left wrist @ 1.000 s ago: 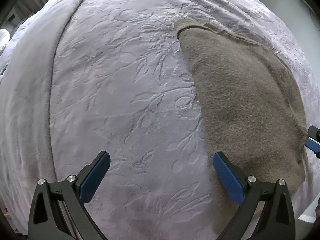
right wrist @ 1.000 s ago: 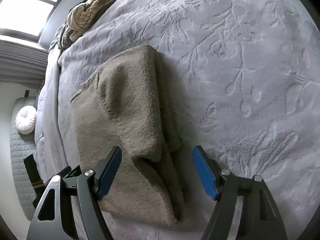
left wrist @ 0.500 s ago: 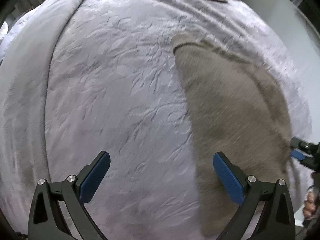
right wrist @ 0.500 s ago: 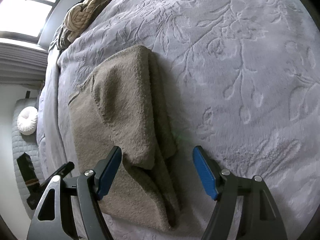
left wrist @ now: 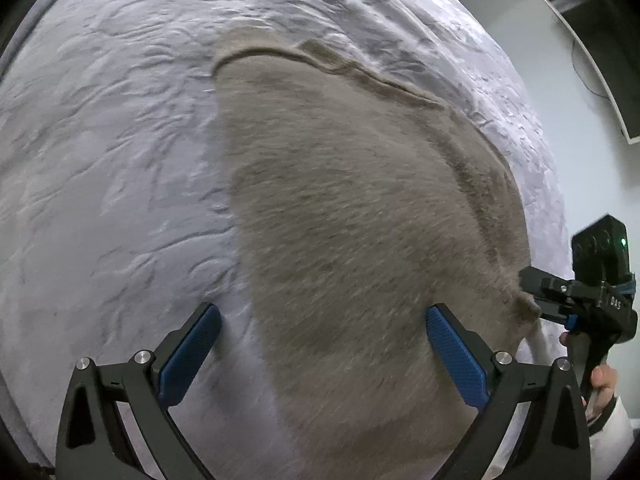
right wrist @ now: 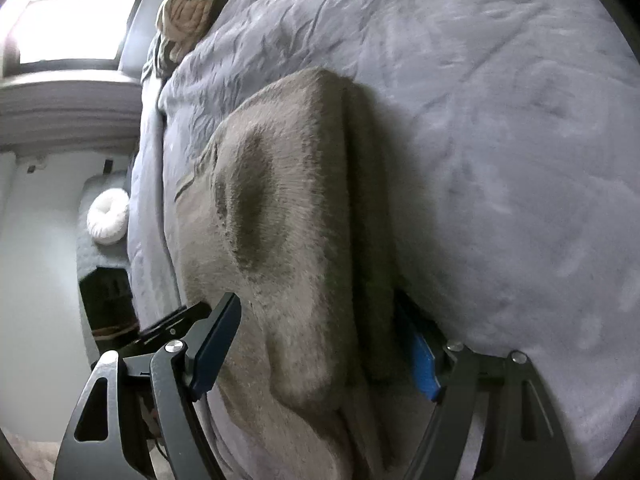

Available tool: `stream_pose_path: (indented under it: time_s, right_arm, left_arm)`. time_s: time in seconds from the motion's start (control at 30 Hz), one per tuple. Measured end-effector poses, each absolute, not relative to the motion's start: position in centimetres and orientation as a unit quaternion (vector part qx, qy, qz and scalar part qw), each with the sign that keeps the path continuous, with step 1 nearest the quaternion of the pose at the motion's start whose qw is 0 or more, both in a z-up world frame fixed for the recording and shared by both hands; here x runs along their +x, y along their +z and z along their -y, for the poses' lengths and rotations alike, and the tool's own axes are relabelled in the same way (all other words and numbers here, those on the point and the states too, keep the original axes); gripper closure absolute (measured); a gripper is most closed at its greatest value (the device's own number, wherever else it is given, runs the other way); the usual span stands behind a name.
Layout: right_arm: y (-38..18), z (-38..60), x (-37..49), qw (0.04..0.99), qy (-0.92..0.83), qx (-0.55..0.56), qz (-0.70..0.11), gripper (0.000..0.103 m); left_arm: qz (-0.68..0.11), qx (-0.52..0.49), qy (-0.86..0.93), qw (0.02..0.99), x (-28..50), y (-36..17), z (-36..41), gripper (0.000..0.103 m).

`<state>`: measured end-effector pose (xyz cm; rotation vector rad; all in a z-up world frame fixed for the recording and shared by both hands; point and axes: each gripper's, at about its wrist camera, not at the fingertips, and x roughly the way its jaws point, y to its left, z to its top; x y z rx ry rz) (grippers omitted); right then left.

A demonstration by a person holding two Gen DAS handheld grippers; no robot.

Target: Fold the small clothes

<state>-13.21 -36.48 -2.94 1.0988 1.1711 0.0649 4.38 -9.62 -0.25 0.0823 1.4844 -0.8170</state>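
A taupe fuzzy garment (left wrist: 352, 240) lies partly folded on the lavender bedspread (left wrist: 112, 168). My left gripper (left wrist: 320, 344) is open and hovers over the garment's near left edge, one blue finger over the bedspread, the other over the cloth. My right gripper (right wrist: 320, 344) is open and straddles the garment's (right wrist: 288, 208) thick folded near end, its right finger partly hidden behind the fold. In the left wrist view the right gripper's tip (left wrist: 536, 292) touches the garment's right corner.
A knotted beige throw (right wrist: 188, 12) lies at the far end of the bed. A white round cushion (right wrist: 108, 216) sits on a grey seat beside the bed. A dark monitor (left wrist: 600, 60) stands off the bed's right side. The bed edge runs near both grippers.
Both grippers moved in toward the garment, which now fills more of each view. The right gripper's fingers now straddle the folded near end. Both stay open.
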Motion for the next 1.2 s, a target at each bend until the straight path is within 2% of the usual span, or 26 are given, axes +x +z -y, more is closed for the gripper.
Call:
stream_pose_path:
  time_s: [0.27,0.6,0.63,0.67,0.7,0.73,0.77,0.8,0.87,0.93,1.2]
  right_arm:
    - [-3.3,35.5,-10.8,0.69,0.116,0.501,-0.51,0.02]
    - [-4.6,34.6,-9.3,0.678,0.108,0.507,-0.522,0.022]
    - [-4.6,34.5,-9.1,0.676,0.1,0.506,-0.526,0.024]
    - [-4.5,34.5,-9.2,0.676,0.093,0.502,-0.532,0.036]
    - [-4.6,34.3,-8.9,0.676,0.085,0.497,-0.538,0.056]
    - [-4.6,34.2,-8.9,0.675,0.081,0.494,-0.543,0.065]
    - [-4.4,34.1,-9.0,0.674,0.084,0.498,-0.539,0.068]
    - [-3.9,33.8,-9.1,0.68,0.086,0.496,-0.532,0.069]
    - [-2.9,33.6,-9.3,0.686,0.096,0.495,-0.524,0.069]
    - [-1.7,33.2,-9.4,0.684,0.113,0.52,-0.499,0.069]
    - [2.0,29.0,-9.1,0.682,0.15,0.537,-0.473,0.069]
  left_arm:
    - [-0.652,0.031,-0.373,0.659,4.2,-0.4,12.0,0.0]
    - [-0.653,0.031,-0.377,0.656,4.4,-1.1,12.1,0.002]
    - [-0.651,0.034,-0.376,0.658,4.4,-0.9,12.1,0.005]
    - [-0.649,0.034,-0.376,0.66,4.4,-0.9,12.5,0.01]
    - [-0.647,0.034,-0.377,0.662,4.3,-0.6,12.5,0.013]
    - [-0.645,0.034,-0.378,0.663,4.3,-0.4,12.4,0.019]
    - [-0.643,0.033,-0.381,0.664,4.4,-0.1,12.1,0.027]
    - [-0.641,0.033,-0.384,0.664,4.4,0.2,11.9,0.031]
    - [-0.636,0.031,-0.392,0.664,4.5,1.0,11.4,0.046]
    - [-0.631,0.024,-0.401,0.663,4.6,1.8,10.7,0.052]
    - [-0.62,0.003,-0.408,0.671,4.2,5.5,6.4,0.053]
